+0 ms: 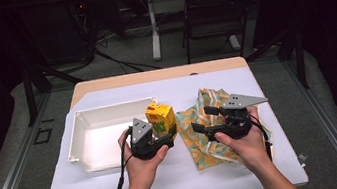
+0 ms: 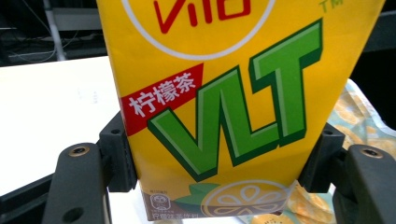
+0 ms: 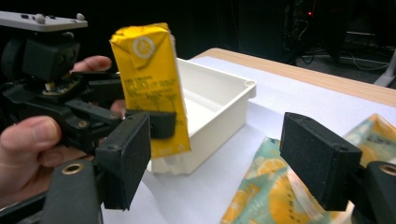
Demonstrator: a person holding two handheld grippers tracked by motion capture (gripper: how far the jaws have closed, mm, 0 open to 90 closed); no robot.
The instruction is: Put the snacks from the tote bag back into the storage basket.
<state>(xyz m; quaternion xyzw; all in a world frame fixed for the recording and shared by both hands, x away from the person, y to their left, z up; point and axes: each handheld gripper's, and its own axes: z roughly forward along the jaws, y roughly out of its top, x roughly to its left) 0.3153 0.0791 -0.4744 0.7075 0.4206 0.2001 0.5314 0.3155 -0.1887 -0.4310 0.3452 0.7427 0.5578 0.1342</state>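
Lemon-tea carton (image 2: 224,107) sits clamped between the fingers (image 2: 116,158) of the left gripper (image 1: 155,137), the pads pressing its two narrow sides near the bottom; in the high view it is held just left of the frame's centre, above the right-hand rim of the white tray (image 1: 87,137). In the right gripper view the carton stands upright at upper left, yellow with a folded top, off the tabletop (image 1: 234,72). The right gripper (image 1: 216,120) has its fingers (image 3: 126,158) spread apart with nothing between them; they hang over the lemon-print bag (image 1: 204,144), which lies crumpled on the white sheet right of centre. The tray is shallow, lying left of centre on the sheet. Each gripper is held by a hand entering from the bottom edge.
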